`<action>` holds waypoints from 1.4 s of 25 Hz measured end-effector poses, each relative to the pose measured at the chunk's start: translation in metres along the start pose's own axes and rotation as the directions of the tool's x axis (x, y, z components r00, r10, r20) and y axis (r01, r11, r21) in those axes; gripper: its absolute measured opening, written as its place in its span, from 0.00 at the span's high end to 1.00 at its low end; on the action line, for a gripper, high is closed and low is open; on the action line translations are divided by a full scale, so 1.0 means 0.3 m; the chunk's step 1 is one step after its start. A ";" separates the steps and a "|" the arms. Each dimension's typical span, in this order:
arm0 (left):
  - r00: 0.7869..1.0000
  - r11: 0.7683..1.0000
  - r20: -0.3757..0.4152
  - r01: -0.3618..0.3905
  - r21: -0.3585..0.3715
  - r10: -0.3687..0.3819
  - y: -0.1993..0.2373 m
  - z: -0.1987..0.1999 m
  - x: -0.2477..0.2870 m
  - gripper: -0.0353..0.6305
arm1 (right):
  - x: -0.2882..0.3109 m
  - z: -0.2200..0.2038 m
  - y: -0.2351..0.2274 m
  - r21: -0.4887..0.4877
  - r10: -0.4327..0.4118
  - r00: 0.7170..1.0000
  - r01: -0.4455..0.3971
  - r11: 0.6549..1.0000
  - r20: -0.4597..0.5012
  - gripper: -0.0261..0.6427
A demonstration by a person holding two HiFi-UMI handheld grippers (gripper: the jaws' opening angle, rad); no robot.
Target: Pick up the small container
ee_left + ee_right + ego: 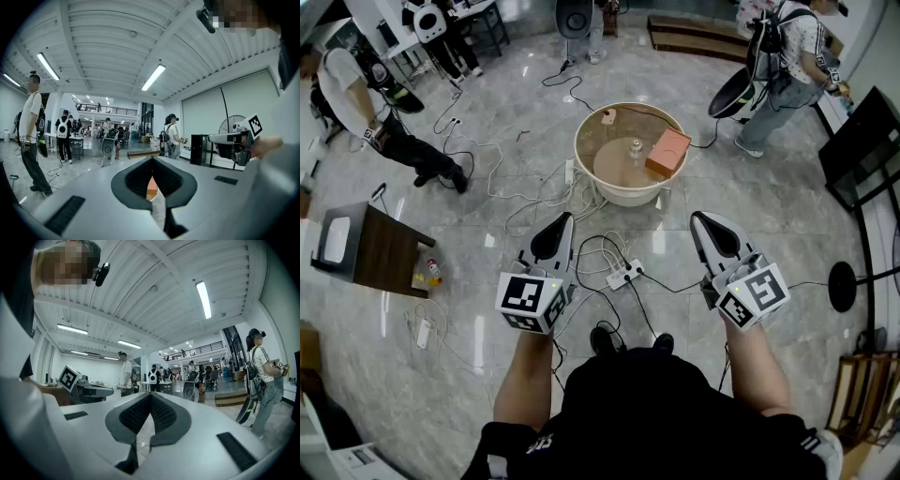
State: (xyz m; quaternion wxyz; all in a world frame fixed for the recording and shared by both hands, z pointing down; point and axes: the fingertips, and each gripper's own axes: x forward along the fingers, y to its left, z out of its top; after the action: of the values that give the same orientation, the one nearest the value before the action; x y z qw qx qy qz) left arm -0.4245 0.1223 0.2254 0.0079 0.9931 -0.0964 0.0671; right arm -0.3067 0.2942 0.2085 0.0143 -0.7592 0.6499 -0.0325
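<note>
1. Nearest, left tool (562,223): jaws closed tip to tip, gripping nothing; a sliver of orange block (152,186) visible through the gap behind the tips in the left gripper view.
2. Alongside and well apart from it, right tool (703,225): jaws likewise pressed together and empty. Both aimed toward the round worktop (609,192).
3. Below and between the two: grey marble floor (487,375) with a white power strip (624,274) and looped cables (534,192) trailing up to the worktop's near side.
4. Further on, the worktop itself, beige with a raised rim, well apart from both tools.
5. On it, near the middle: small container (634,149), clear and upright, contents too small to tell. Just to its right the orange block, touching or not unclear. At the far-left rim, a small pale item (607,116).
6. Open floor on the worktop's left and right sides, crossed by cables on the left. Dark side table (384,253) off at the left edge, well apart.
7. Farthest: people standing at the room's edges, one at the upper right (783,66).
</note>
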 end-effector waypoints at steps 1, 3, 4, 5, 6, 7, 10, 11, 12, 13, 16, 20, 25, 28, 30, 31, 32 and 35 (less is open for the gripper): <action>1.000 1.000 -0.004 -0.004 0.001 0.004 0.018 -0.006 -0.002 0.93 | 0.012 -0.001 0.003 -0.003 -0.003 1.000 0.003 1.000 0.000 0.94; 1.000 1.000 -0.010 -0.013 0.000 0.013 0.059 -0.019 -0.011 0.93 | 0.036 -0.004 0.009 -0.008 -0.011 1.000 0.011 1.000 0.000 0.94; 1.000 1.000 -0.012 -0.017 -0.003 0.017 0.081 -0.028 -0.018 0.93 | 0.048 -0.007 0.015 -0.008 -0.015 1.000 0.015 1.000 0.000 0.94; 1.000 1.000 -0.014 -0.021 -0.006 0.021 0.104 -0.039 -0.028 0.93 | 0.060 -0.012 0.023 -0.007 -0.020 1.000 0.020 1.000 0.000 0.94; 1.000 1.000 -0.018 -0.023 -0.010 0.023 0.125 -0.052 -0.038 0.93 | 0.071 -0.019 0.032 -0.005 -0.024 1.000 0.024 1.000 -0.002 0.94; 0.999 1.000 -0.024 -0.025 -0.014 0.024 0.144 -0.065 -0.047 0.93 | 0.083 -0.025 0.043 -0.003 -0.027 1.000 0.027 1.000 -0.004 0.94; 0.999 0.999 -0.036 -0.017 -0.027 0.016 0.188 -0.097 -0.065 0.93 | 0.123 -0.034 0.083 0.001 -0.032 0.999 0.032 1.000 -0.010 0.94; 0.999 1.000 -0.036 -0.013 -0.028 0.012 0.201 -0.102 -0.071 0.93 | 0.138 -0.034 0.101 0.000 -0.031 0.999 0.031 1.000 -0.012 0.94; 0.999 1.000 -0.035 -0.008 -0.026 0.007 0.214 -0.106 -0.078 0.93 | 0.153 -0.033 0.120 -0.005 -0.031 0.999 0.031 1.000 -0.013 0.94; 1.000 1.000 -0.031 -0.003 -0.023 0.003 0.228 -0.108 -0.086 0.93 | 0.167 -0.031 0.142 -0.013 -0.030 0.999 0.030 0.999 -0.016 0.94; 1.000 1.000 -0.020 0.006 -0.021 -0.007 0.273 -0.116 -0.110 0.93 | 0.204 -0.027 0.211 -0.038 -0.023 1.000 0.022 0.999 -0.021 0.94; 0.999 0.999 -0.022 0.029 -0.044 -0.030 0.315 -0.140 -0.100 0.93 | 0.234 -0.033 0.248 -0.042 -0.034 0.999 0.033 0.999 -0.032 0.94; 0.997 0.997 -0.034 0.065 -0.045 -0.066 0.304 -0.159 -0.045 0.93 | 0.235 -0.064 0.195 -0.027 -0.079 0.995 0.078 0.997 -0.055 0.94; 0.995 0.996 -0.049 0.081 -0.042 -0.083 0.288 -0.177 0.015 0.93 | 0.241 -0.088 0.141 -0.003 -0.089 0.994 0.089 0.996 -0.057 0.94; 0.994 0.996 -0.056 0.087 -0.038 -0.089 0.273 -0.175 0.065 0.93 | 0.249 -0.100 0.091 0.012 -0.087 0.995 0.087 0.996 -0.057 0.94; 0.994 0.996 -0.058 0.087 -0.036 -0.089 0.264 -0.171 0.093 0.93 | 0.255 -0.104 0.062 0.018 -0.083 0.995 0.084 0.996 -0.058 0.94; 0.994 0.996 -0.061 0.086 -0.032 -0.088 0.256 -0.165 0.121 0.93 | 0.261 -0.107 0.031 0.024 -0.078 0.995 0.080 0.997 -0.059 0.94; 0.994 0.997 -0.073 0.074 -0.027 -0.075 0.233 -0.149 0.219 0.93 | 0.282 -0.106 -0.076 0.036 -0.061 0.996 0.063 0.997 -0.058 0.94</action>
State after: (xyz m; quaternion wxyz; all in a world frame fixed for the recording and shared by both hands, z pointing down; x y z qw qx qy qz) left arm -0.3799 0.0427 0.2786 0.0262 0.9926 -0.0598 0.1023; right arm -0.2735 0.2148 0.2443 0.0093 -0.7773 0.6255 -0.0670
